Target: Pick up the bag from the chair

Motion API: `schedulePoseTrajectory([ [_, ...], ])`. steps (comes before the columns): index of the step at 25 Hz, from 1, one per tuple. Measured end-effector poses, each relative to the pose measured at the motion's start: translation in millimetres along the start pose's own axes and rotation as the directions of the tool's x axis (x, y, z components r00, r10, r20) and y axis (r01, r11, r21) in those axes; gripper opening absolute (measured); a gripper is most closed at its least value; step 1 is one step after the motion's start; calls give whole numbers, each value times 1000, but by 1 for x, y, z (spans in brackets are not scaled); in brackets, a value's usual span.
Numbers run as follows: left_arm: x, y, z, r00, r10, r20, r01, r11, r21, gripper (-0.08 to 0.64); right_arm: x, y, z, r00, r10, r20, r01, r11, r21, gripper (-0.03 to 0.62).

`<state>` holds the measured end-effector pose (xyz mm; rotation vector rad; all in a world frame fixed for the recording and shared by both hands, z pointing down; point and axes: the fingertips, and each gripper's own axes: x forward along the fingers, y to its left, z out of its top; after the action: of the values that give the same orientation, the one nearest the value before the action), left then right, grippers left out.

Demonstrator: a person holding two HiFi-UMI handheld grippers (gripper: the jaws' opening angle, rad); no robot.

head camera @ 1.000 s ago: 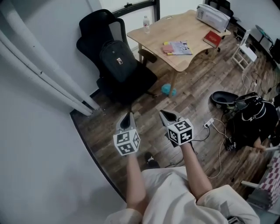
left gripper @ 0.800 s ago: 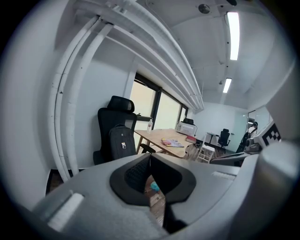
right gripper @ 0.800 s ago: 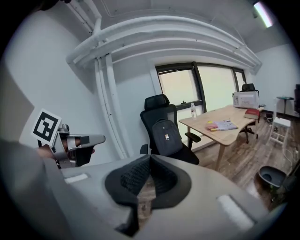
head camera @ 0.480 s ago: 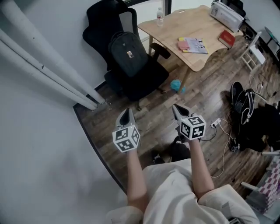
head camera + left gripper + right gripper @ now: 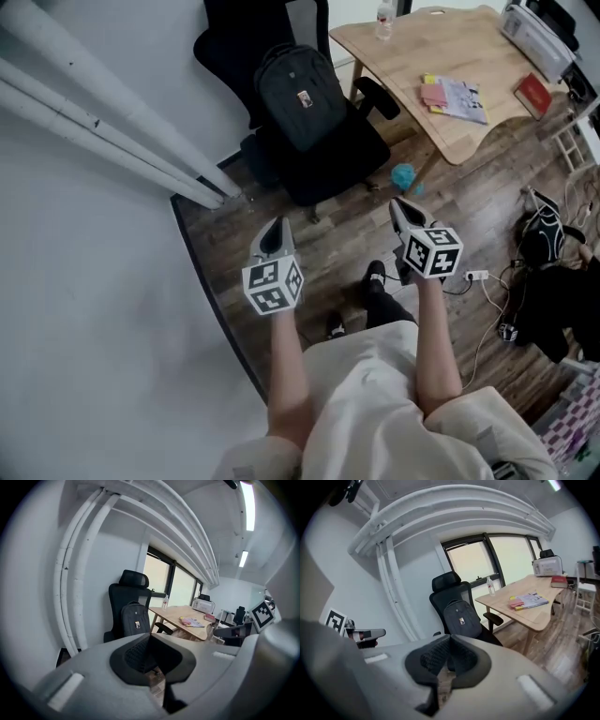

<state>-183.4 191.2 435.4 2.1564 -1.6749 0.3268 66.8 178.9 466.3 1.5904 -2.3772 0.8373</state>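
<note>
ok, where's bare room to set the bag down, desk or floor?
Desk: bare between bottle and booklets; its far end holds a red book and white case. Floor: bare planks before the chair; power strip and dark gear crowd the right.

1. A dark bag point(image 5: 302, 94) stands upright on the seat of a black chair point(image 5: 342, 161), leaning against its backrest.
2. The left tongs point(image 5: 275, 234) and right tongs point(image 5: 401, 211), each with jaws together, point toward the chair, well short of it, above the wooden floor point(image 5: 328, 234).
3. Right of the chair, a wooden counter point(image 5: 412, 47) carries a bottle point(image 5: 382, 13), booklets point(image 5: 455, 94) and a red book point(image 5: 533, 94).
4. White pipes point(image 5: 103, 131) run along the wall at left.
</note>
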Motion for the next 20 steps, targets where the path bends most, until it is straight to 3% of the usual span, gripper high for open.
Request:
schedulePoseTrajectory([
  [8, 83, -24, 41, 993, 119, 25, -118, 992, -51, 9, 67, -48, 67, 990, 143, -3, -143, 987, -67, 0],
  [15, 135, -31, 51, 983, 183, 13, -181, 981, -70, 9, 106, -105, 97, 987, 160, 9, -160, 987, -9, 0],
  [20, 170, -14, 56, 978, 207, 10, -204, 971, -126, 9, 140, -126, 115, 981, 189, 34, -191, 979, 70, 0],
])
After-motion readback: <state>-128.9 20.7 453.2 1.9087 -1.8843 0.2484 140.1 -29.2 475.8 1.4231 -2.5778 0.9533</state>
